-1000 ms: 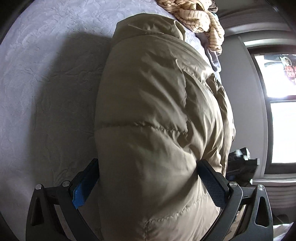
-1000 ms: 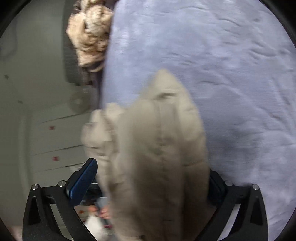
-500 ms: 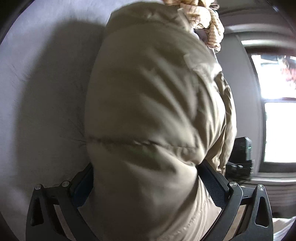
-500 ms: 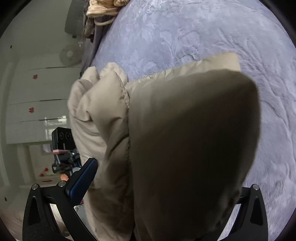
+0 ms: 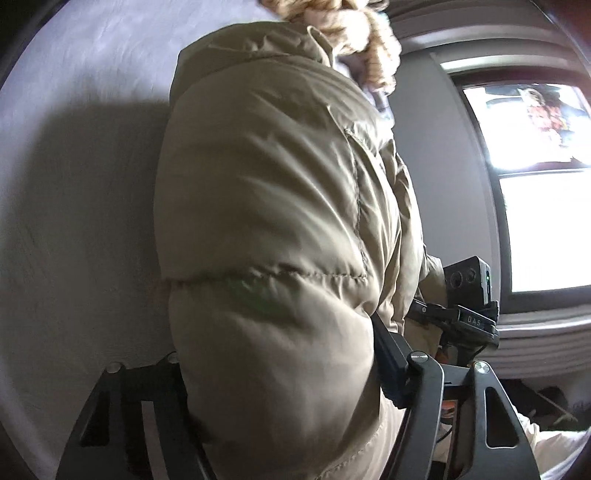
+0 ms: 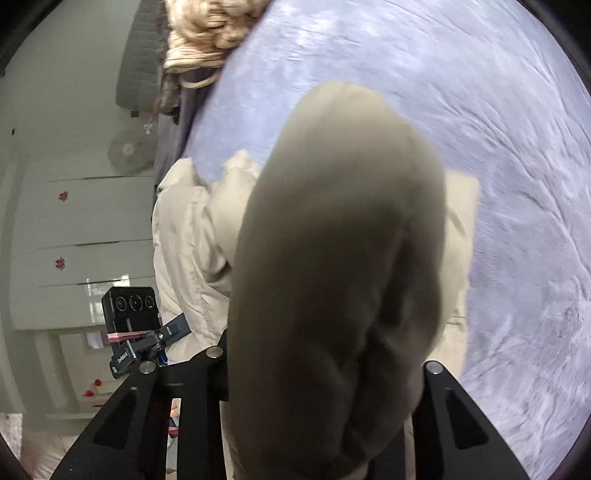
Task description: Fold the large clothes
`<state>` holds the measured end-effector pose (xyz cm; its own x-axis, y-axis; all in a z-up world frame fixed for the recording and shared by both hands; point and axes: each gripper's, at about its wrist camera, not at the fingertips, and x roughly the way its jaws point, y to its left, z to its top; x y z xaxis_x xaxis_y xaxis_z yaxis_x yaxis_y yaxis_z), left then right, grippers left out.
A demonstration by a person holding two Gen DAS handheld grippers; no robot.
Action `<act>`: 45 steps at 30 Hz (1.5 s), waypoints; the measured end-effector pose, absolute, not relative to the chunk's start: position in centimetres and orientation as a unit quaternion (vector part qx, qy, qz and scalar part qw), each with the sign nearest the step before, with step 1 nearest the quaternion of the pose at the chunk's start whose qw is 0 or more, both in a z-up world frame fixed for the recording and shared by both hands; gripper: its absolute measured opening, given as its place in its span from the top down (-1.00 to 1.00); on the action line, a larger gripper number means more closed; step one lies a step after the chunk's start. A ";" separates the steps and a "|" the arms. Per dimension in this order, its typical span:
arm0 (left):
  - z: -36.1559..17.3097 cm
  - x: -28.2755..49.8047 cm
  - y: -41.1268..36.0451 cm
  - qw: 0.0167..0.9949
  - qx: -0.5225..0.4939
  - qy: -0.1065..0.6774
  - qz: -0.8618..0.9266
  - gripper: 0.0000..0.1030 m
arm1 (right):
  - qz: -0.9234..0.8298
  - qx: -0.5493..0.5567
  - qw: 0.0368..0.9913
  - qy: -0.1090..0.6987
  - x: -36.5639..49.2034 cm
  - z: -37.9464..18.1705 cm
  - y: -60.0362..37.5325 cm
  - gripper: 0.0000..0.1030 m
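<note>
Both grippers closing on puffy beige jacket (image 5: 273,229), bedspread (image 6: 461,110) beyond

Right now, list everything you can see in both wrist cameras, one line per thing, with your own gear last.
puffer jacket: one, khaki, bunched between both grippers, above the bed.
bed cover: one, pale lavender, textured, under the jacket.
knitted garment: one, cream, heaped at the far edge of the bed.
window: one, bright, on the wall in the left wrist view.
wardrobe: one, white with small red stickers, in the right wrist view.
fan: one, white, by the wardrobe.
left gripper: black, jaws closing on the jacket.
right gripper: black, jaws closing on the jacket.
</note>
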<state>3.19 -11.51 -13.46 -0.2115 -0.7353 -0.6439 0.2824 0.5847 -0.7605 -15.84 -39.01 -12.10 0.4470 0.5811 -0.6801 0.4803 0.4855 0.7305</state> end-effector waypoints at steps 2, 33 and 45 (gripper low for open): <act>-11.9 4.5 -10.9 0.619 -0.172 0.637 -0.425 -0.37 | 0.046 0.498 0.692 0.521 -14.6 -11.0 -38.4 0.30; -11.6 19.4 -5.1 0.811 -0.048 0.526 -0.251 -0.81 | 0.006 0.367 0.739 0.565 5.6 -13.9 -33.3 -0.12; -12.5 22.4 -6.1 0.835 -0.041 0.509 -0.205 -0.81 | -0.024 0.243 0.854 0.460 8.1 -4.6 -28.3 0.42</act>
